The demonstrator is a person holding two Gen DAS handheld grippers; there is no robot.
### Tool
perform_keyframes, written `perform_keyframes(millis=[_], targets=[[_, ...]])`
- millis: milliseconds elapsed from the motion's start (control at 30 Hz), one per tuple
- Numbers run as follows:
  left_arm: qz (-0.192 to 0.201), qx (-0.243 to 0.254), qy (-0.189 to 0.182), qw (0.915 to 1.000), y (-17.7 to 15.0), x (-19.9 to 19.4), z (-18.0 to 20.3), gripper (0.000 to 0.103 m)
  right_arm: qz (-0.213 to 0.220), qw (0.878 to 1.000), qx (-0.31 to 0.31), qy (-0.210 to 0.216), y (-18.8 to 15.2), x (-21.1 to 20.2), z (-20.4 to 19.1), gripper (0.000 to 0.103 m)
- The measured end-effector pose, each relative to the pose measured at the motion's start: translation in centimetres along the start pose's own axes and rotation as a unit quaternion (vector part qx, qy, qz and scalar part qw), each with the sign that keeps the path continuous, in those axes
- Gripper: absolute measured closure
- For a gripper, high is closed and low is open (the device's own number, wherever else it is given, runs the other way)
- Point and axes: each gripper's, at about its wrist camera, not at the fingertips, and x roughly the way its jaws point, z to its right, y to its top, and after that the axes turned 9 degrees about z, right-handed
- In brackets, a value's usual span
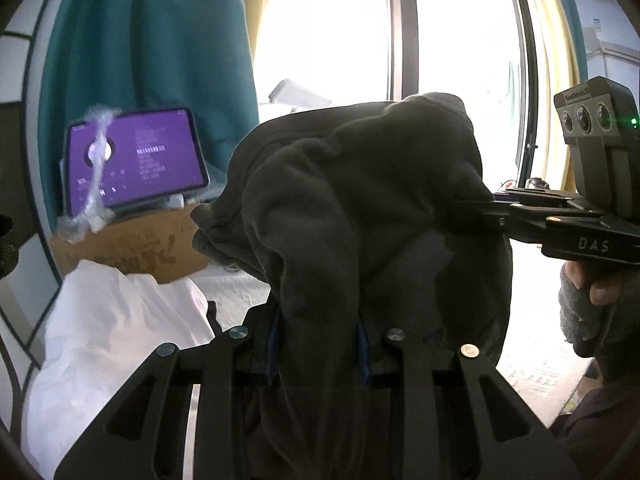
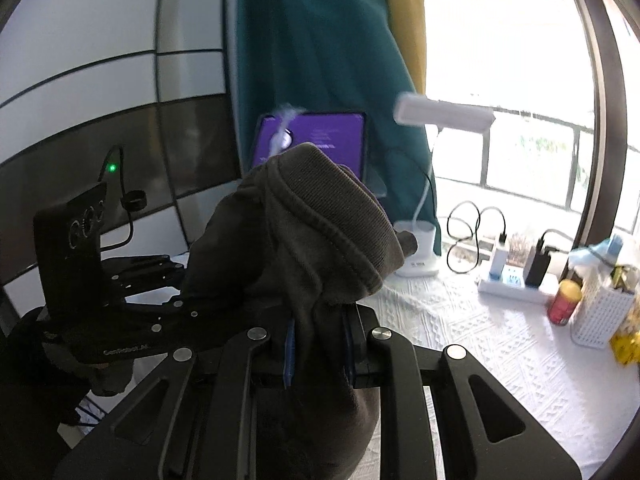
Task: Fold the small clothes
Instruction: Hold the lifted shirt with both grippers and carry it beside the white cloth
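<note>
Both grippers hold one dark grey garment (image 1: 360, 208) aloft above the white tablecloth (image 2: 460, 340): our left gripper (image 1: 320, 344) clamps its lower bunch, our right gripper (image 2: 318, 344) clamps the ribbed hem, cloth bunched between them.

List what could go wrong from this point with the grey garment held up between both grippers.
1. The grey garment hangs bunched between the left gripper and the right gripper, not spread flat; laid down like this it would likely crease.
2. Each pair of jaws pinches only a small bite of cloth, so a tug apart could slip one grip.
3. Swinging it right could catch the desk lamp or charger cables.
</note>
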Motion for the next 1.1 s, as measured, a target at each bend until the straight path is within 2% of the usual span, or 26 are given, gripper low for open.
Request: perform_keyframes(millis=[200,600,833,1100], targets=[[-0.035,-0.005,-0.003,0.9994,-0.8,3.3,-0.9,0.075,-0.021,0.999,0.027,-0.006,-1.1,3.5,2.5,0.083],[-0.098,-0.025,0.014,0.9948,-3.2,8.6,-2.8,0.075,-0.071,0.995,0.065,-0.005,-4.1,9.8,6.3,0.083],[-0.141,-0.048,0.024,0.9885,-5.3,11.3,-4.4,0.074,-0.111,0.99,0.083,0.002,-6.2,13.1,7.6,0.083],[-0.184,-0.067,0.025,0.9804,-6.2,13.3,-5.6,0.071,-0.153,0.981,0.12,-0.007,-8.8,15.2,9.8,0.083]])
